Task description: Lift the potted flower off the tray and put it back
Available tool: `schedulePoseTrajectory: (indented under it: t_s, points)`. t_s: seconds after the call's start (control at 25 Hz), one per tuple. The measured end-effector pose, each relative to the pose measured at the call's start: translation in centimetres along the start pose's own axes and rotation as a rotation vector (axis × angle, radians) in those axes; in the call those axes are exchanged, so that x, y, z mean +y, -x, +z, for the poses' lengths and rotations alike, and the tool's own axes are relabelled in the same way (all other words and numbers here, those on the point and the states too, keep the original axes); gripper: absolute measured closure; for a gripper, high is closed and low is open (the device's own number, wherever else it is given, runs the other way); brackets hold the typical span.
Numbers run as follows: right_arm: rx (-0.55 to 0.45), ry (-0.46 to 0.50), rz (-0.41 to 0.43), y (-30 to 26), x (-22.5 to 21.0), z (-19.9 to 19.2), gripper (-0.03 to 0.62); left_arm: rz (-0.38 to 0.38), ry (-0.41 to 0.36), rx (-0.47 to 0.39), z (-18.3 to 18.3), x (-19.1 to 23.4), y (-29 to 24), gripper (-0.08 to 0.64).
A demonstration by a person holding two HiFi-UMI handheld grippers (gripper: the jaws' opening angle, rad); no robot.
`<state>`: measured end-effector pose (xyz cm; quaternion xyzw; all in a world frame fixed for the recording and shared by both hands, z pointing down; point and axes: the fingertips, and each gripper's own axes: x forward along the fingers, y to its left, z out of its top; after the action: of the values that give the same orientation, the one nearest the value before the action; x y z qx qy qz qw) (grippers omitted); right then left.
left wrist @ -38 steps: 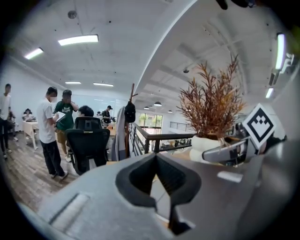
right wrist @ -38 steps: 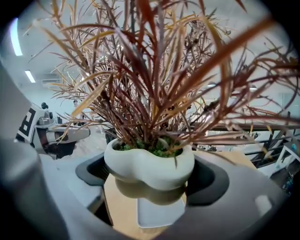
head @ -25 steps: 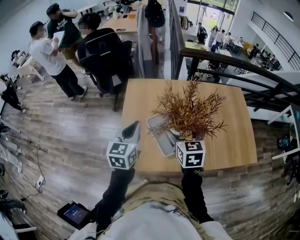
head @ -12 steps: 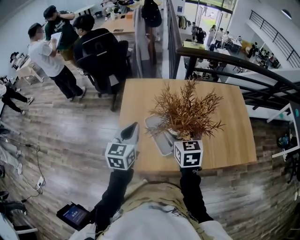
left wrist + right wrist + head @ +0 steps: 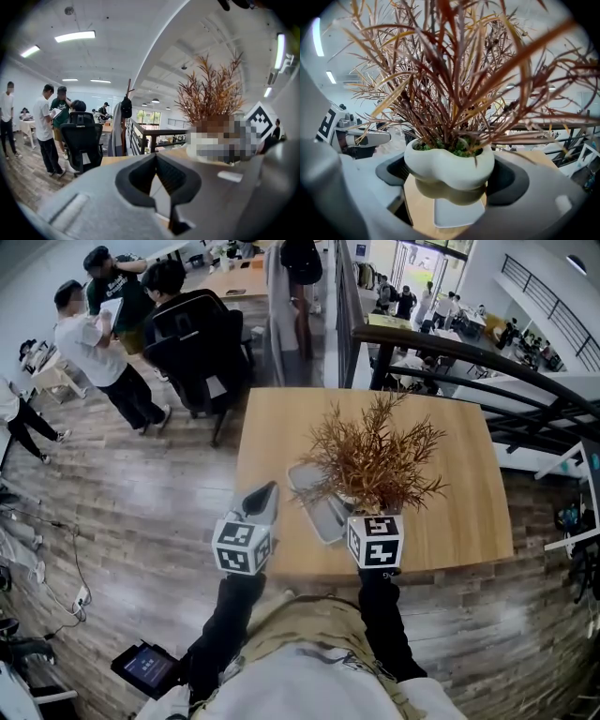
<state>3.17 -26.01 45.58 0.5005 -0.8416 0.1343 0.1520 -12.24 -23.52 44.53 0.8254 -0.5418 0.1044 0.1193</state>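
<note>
Pot (image 5: 440, 161): white, lobed, upright, holds green moss (image 5: 461, 147) w/ dry red-brown fronds (image 5: 454, 70) fanning wide above the rim. R gripper (image 5: 450, 176) clenched on the pot body, one pad each side. Pot is held clear above the tray (image 5: 309, 493), which shows directly under it in the right gripper view w/ a gap between. Tray is grey, rectangular, nothing in it, lying askew on the wooden table (image 5: 450, 484) towards the near edge. L gripper (image 5: 155, 159) hangs at the table's left edge, jaw tips pressed together w/ nothing between them. Bare tabletop to the right of the plant and beyond it. Office chair (image 5: 202, 343) off the far-left corner, dark railing (image 5: 441, 348) past the far edge. Standing people (image 5: 94, 348) well apart on the left.
</note>
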Motion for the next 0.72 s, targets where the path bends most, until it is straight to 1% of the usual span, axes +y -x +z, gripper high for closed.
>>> schedulePoseTrajectory:
  t_s: [0.24,0.48,0.72]
  points:
    - [0.022,-0.003,0.004,-1.0,-0.5,-2.0,0.095,0.003,-0.003,0.046,-2.1,-0.3,-0.5,0.558]
    - [0.048,-0.009,0.014,-2.1,-0.4,-4.2,0.095,0.015,0.006,0.074,-3.9,0.0,-0.4,0.558]
    - [0.056,0.001,0.021,-3.3,-0.5,-7.4,0.095,0.03,0.022,0.115,-7.0,0.0,-0.2,0.558]
